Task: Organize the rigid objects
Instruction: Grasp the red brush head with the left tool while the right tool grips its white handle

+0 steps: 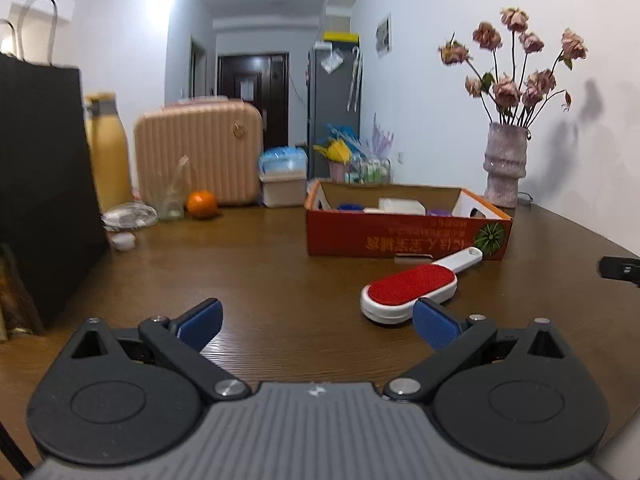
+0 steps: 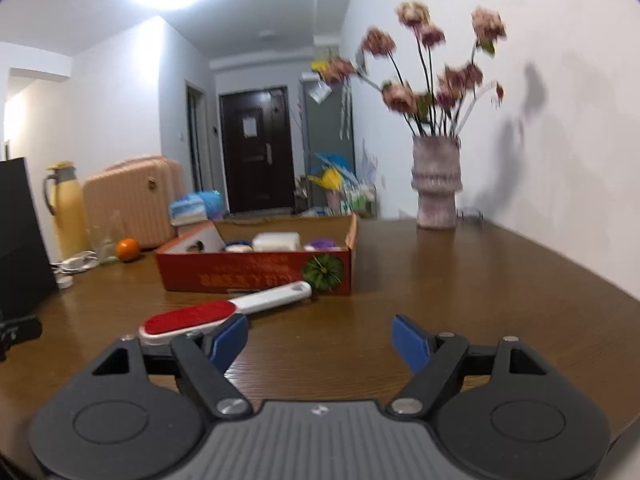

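A red and white lint brush (image 1: 412,286) lies flat on the brown wooden table (image 1: 260,272), its handle pointing at a low red cardboard box (image 1: 404,236). The box holds a white block and several blue and purple items. My left gripper (image 1: 318,326) is open and empty, its right finger just in front of the brush head. In the right wrist view the brush (image 2: 208,314) lies left of centre, in front of the box (image 2: 256,276). My right gripper (image 2: 320,342) is open and empty, its left finger beside the brush head.
A black paper bag (image 1: 44,184) stands at the left edge. A yellow bottle (image 1: 108,152), a pink suitcase (image 1: 200,152), an orange (image 1: 201,203) and a glass stand at the back left. A vase of dried roses (image 1: 504,164) stands by the right wall.
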`<action>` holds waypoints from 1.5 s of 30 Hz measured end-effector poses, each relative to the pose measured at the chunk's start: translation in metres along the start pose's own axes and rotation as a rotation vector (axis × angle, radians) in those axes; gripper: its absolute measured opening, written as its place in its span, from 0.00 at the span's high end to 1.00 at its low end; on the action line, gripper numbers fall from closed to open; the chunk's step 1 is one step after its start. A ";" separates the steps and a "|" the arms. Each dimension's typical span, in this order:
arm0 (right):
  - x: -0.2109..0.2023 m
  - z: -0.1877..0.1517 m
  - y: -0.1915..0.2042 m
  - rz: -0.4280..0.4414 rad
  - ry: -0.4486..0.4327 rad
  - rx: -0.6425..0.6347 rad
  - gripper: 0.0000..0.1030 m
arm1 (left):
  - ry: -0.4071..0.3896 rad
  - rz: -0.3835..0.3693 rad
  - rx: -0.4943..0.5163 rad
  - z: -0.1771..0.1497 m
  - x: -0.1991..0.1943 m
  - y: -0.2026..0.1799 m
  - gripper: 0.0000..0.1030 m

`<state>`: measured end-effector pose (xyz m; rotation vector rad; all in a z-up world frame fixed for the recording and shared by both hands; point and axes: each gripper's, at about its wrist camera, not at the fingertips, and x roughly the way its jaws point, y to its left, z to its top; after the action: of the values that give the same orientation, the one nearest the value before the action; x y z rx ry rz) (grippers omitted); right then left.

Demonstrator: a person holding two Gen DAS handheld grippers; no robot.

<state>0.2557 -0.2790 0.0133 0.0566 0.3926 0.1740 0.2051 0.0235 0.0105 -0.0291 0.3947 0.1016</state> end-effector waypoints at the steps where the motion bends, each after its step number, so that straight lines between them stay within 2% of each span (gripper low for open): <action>1: 0.013 0.004 -0.003 0.009 0.017 0.008 0.27 | 0.014 -0.012 -0.005 0.002 0.008 -0.002 0.00; 5: 0.063 0.022 -0.010 0.054 0.080 0.014 0.41 | 0.074 -0.050 0.005 0.007 0.049 -0.013 0.00; 9: 0.120 0.042 -0.014 0.090 0.125 0.032 0.50 | 0.124 -0.075 -0.008 0.013 0.089 -0.023 0.00; 12: 0.165 0.053 -0.018 0.132 0.159 0.093 0.54 | 0.129 -0.082 0.005 0.018 0.114 -0.031 0.00; 14: 0.193 0.056 -0.018 0.146 0.185 0.113 0.57 | 0.133 -0.094 0.005 0.022 0.127 -0.033 0.00; 17: 0.228 0.054 -0.015 0.140 0.230 0.114 0.67 | 0.158 -0.110 -0.011 0.023 0.142 -0.032 0.02; 19: 0.243 0.050 -0.013 0.144 0.251 0.115 0.68 | 0.164 -0.114 -0.019 0.022 0.148 -0.029 0.02; 22: 0.256 0.042 -0.012 0.144 0.272 0.126 0.71 | 0.182 -0.118 -0.025 0.019 0.156 -0.028 0.12; 23: 0.258 0.041 -0.013 0.139 0.273 0.130 0.72 | 0.189 -0.120 -0.034 0.019 0.158 -0.027 0.19; 26: 0.262 0.038 -0.014 0.137 0.281 0.143 0.77 | 0.195 -0.146 -0.091 0.018 0.163 -0.020 0.23; 28: 0.261 0.036 -0.015 0.145 0.289 0.142 0.83 | 0.192 -0.153 -0.111 0.018 0.161 -0.017 0.29; 30: 0.255 0.034 -0.014 0.146 0.295 0.136 0.89 | 0.188 -0.155 -0.109 0.020 0.159 -0.018 0.44; 32: 0.244 0.032 -0.012 0.138 0.294 0.119 0.89 | 0.182 -0.150 -0.104 0.021 0.156 -0.019 0.51; 35: 0.223 0.024 -0.011 0.140 0.307 0.111 0.89 | 0.171 -0.122 -0.083 0.023 0.152 -0.019 0.55; 39: 0.188 0.012 -0.017 0.141 0.312 0.146 0.89 | 0.185 -0.153 -0.086 0.027 0.142 -0.011 0.63; 45: 0.124 -0.012 -0.023 0.156 0.299 0.233 0.89 | 0.211 -0.181 -0.111 0.015 0.102 -0.006 0.64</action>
<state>0.3670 -0.2793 -0.0465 0.2934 0.7062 0.2913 0.3056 0.0280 -0.0146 -0.1860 0.5947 -0.0587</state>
